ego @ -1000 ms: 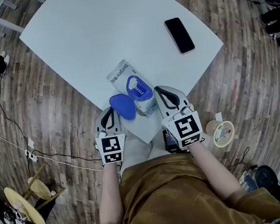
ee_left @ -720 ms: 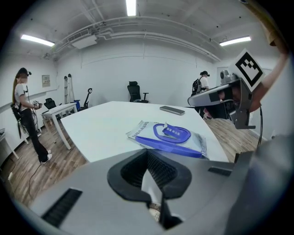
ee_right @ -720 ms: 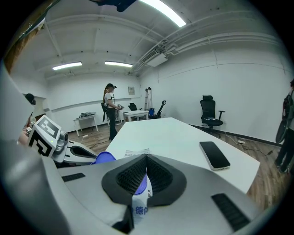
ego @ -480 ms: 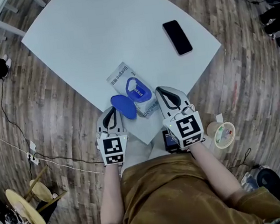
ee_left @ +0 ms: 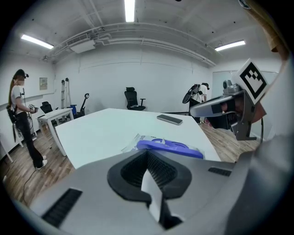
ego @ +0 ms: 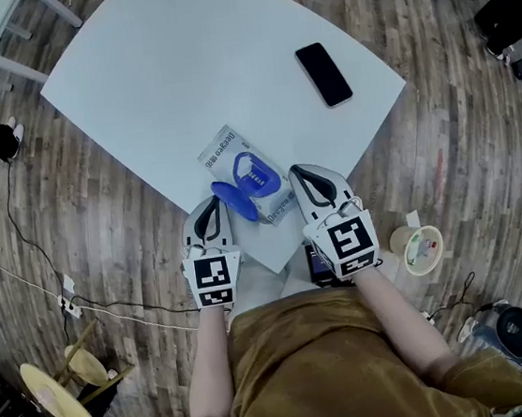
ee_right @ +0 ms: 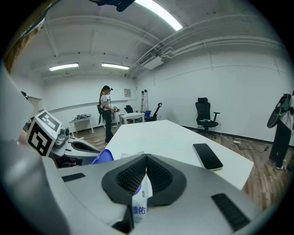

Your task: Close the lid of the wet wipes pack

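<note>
fingers [ee_right: 131, 176] of the right gripper [ee_right: 146, 158] are clamped on the near edge of the wipes pack [ego: 249, 174] — it lies at the 6 o'clock edge of the table [ego: 177, 62]. the left gripper [ee_left: 148, 153] has its fingers pressed together, just beside the raised blue lid [ego: 234, 201] at the pack's 8 o'clock. a phone [ego: 324, 74] lies at the pack's 1 o'clock.

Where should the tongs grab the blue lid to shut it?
I'd grab the lid by its free rounded rim, coming from the left with the left tongs. It's flipped open off the pack toward that side, so the rim sticks out there.
</note>
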Demonstrator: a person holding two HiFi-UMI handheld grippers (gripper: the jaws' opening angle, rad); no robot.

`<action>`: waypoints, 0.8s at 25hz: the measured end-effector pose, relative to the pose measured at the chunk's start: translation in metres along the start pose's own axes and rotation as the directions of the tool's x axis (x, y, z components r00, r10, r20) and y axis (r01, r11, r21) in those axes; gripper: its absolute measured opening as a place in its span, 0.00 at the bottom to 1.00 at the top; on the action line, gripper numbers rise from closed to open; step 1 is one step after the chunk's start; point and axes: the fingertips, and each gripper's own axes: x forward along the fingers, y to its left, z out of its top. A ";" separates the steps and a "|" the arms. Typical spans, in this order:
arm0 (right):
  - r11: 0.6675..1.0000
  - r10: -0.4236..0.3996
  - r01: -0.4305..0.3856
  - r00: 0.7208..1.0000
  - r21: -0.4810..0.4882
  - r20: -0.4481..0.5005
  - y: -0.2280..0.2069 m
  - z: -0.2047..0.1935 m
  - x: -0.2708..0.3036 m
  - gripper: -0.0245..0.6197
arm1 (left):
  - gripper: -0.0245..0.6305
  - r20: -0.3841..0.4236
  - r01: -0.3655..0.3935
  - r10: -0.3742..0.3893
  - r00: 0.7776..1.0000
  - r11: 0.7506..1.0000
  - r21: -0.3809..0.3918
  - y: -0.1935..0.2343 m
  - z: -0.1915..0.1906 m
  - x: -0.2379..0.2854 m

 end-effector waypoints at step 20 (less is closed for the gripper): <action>1.000 -0.016 0.016 1.000 0.016 0.010 -0.004 0.010 0.008 0.05 | 0.05 0.029 0.076 -0.077 0.997 0.997 0.029 -0.003 0.031 0.023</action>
